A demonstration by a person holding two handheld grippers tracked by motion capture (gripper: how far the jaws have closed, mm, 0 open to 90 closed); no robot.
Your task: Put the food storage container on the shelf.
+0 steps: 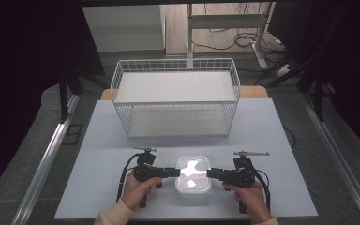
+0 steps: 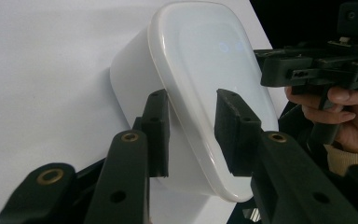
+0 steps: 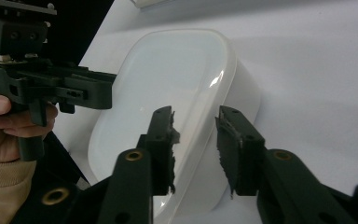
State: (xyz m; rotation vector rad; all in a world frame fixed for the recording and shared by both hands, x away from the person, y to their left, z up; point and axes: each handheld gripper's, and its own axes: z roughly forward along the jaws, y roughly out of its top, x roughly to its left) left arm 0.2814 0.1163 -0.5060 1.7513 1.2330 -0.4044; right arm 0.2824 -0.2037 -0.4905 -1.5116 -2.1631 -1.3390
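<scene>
Milky white, glossy container [image 1: 193, 175] with a white lid [image 2: 209, 79], bright glare spots on top. Matte black left gripper [image 1: 178, 172] and right gripper [image 1: 209, 173], brass-coloured rivets on the jaw arms, black cables. Pale grey-white table [image 1: 98, 154], plain, no pattern. White wire basket [image 1: 176, 96], fine square grid on its walls, white floor inside. Cream sleeve [image 1: 115, 216] cuffs. Grey speckled floor [image 1: 33, 136] around, dark surroundings.

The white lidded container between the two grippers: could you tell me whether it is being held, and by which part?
The white lidded container is flanked by the left gripper and right gripper, each straddling its rim at opposite ends; whether the pads press cannot be told.
</scene>
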